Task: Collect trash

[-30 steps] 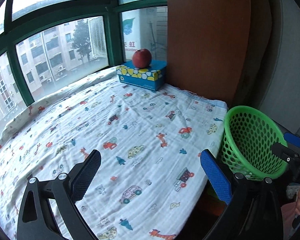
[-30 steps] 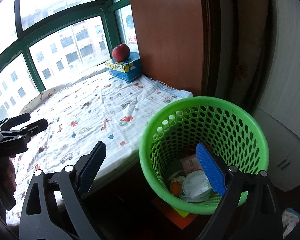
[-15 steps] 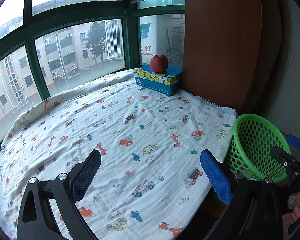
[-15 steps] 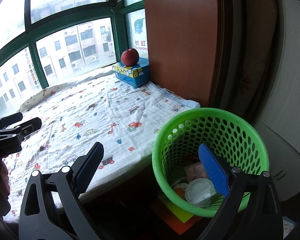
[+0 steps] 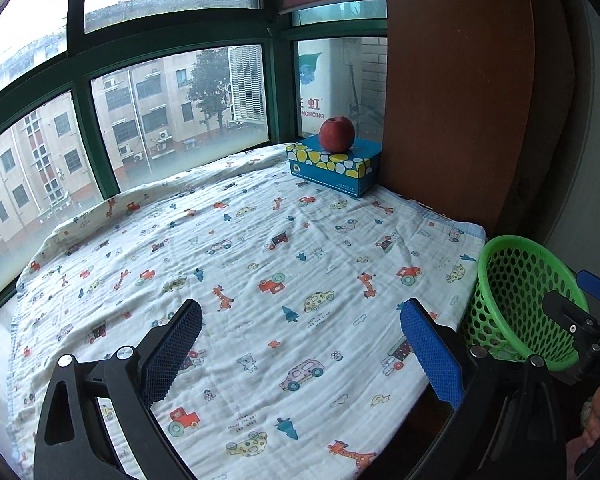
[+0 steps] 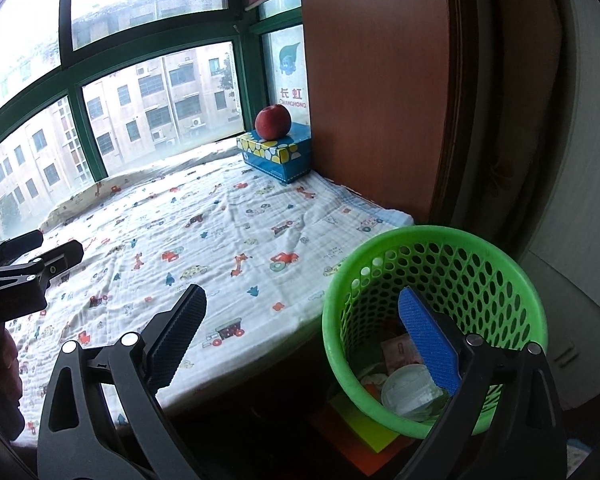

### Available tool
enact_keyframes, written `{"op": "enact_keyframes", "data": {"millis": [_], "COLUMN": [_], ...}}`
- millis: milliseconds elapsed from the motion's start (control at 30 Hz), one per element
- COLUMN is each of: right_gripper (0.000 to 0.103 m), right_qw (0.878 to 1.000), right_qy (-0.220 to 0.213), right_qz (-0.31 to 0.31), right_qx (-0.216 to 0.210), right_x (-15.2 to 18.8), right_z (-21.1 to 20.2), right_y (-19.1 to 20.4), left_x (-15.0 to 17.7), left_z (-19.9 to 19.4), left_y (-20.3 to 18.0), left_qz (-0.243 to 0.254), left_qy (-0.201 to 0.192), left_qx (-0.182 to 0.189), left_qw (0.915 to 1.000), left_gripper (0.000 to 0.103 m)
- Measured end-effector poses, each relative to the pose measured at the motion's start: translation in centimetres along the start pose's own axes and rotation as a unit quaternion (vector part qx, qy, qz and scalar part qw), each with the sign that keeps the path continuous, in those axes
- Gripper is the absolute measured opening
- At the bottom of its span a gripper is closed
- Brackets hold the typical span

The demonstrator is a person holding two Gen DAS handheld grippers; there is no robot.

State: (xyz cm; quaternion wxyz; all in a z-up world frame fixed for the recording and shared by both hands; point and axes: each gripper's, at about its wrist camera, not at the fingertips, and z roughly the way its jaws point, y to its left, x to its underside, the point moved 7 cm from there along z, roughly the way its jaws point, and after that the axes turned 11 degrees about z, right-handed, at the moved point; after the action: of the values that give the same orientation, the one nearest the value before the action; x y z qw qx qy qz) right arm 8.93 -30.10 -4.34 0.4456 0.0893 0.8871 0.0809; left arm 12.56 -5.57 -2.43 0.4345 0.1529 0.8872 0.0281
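Observation:
A green perforated trash basket (image 6: 452,276) stands on the floor at the right end of the window seat; it also shows in the left wrist view (image 5: 512,304). Inside lie white wrappers and paper scraps (image 6: 408,388). My right gripper (image 6: 300,320) is open and empty, its blue right finger over the basket's mouth. My left gripper (image 5: 300,332) is open and empty above the patterned cloth (image 5: 260,272). No loose trash shows on the cloth.
A red apple (image 5: 337,134) sits on a blue tissue box (image 5: 334,166) at the far corner by a brown wooden panel (image 5: 452,92). Green-framed windows (image 5: 80,120) bound the seat at the back. Coloured paper (image 6: 364,428) lies on the floor under the basket.
Both grippers have drawn back and risen, so the window seat and the basket look farther away. Both stay open and empty.

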Motion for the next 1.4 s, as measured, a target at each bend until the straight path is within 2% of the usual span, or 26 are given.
{"op": "enact_keyframes", "data": {"millis": [1400], "right_gripper": [0.097], "right_qw": [1.0], "right_qy": [0.001], "right_qz": [-0.002], "right_qx": [-0.008], "right_x": [0.4], "right_z": [0.4], "right_y": [1.1], "left_x": [1.1], "left_z": [-0.1], "left_y": [0.6], "left_qz": [-0.026], "left_qy": [0.01], "left_qx": [-0.008], "left_qw": [0.9996], "left_gripper": [0.096]}}
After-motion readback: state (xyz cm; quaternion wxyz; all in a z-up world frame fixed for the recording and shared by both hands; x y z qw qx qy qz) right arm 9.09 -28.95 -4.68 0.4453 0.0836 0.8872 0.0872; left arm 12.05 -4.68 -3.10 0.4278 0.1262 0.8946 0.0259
